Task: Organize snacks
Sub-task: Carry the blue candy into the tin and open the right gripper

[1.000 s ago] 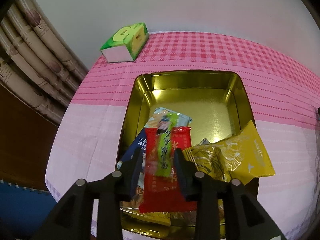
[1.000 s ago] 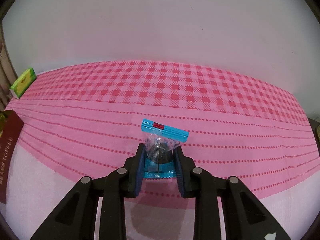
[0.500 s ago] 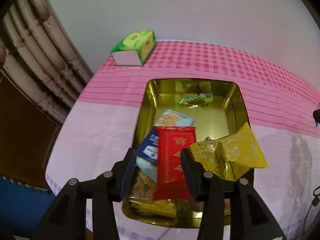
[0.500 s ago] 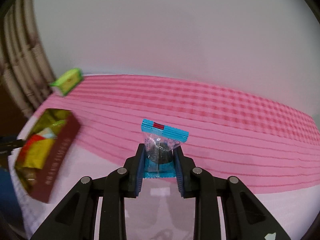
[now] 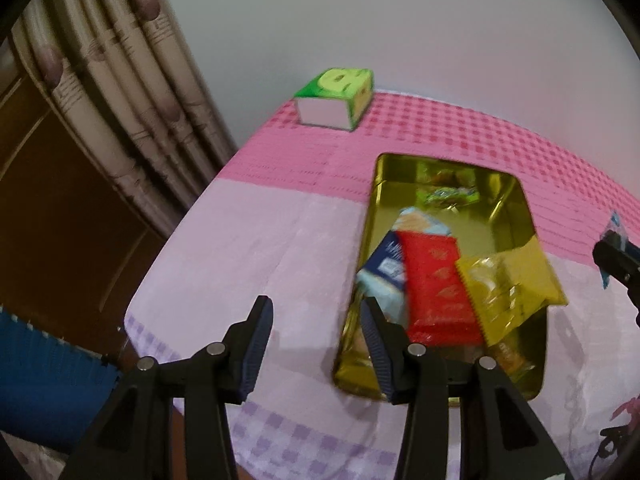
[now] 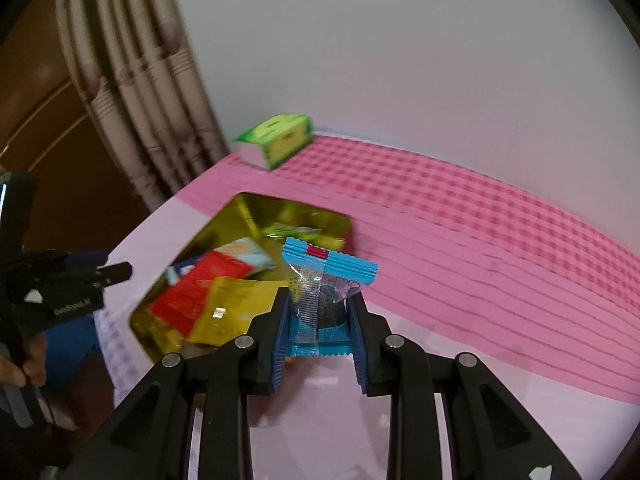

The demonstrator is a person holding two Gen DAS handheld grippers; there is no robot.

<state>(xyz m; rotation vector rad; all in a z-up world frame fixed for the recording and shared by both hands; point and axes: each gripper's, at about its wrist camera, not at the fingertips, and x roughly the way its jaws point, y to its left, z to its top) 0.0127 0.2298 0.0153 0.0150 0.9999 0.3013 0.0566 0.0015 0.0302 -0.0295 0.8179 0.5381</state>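
Jaws on my right gripper (image 6: 318, 330) were clamped on a blue-edged snack packet (image 6: 322, 294), its clear middle pinched between the blue pads and its crimped top standing above the fingertips. My left gripper (image 5: 316, 344) stood open with nothing between its pads; its right finger overlapped the near left corner of the gold tin (image 5: 370, 216), its left finger hung over pale tablecloth (image 5: 248, 240).

From the left wrist view, only the tip of the right gripper and a sliver of its packet showed at the right edge. From the right wrist view, the left gripper appeared dark at the far left with part of a hand (image 6: 24, 360) below it, both cut off by the frame. Both views were smeared, so I could not read any print on the wrappers. What the packet held was a dark shape I could not identify.

Inside the tin lay a red packet (image 5: 438, 280), a yellow packet (image 5: 508, 288) overhanging the right rim, a dark-blue-and-pale packet (image 5: 384, 276) and a small green sweet (image 5: 450, 196) near the far end. The held packet sat just beside the tin's right side, above the cloth. A green tissue box (image 5: 336, 98) stood at the table's far corner, well apart from the tin, beside a curtain (image 5: 100, 80).
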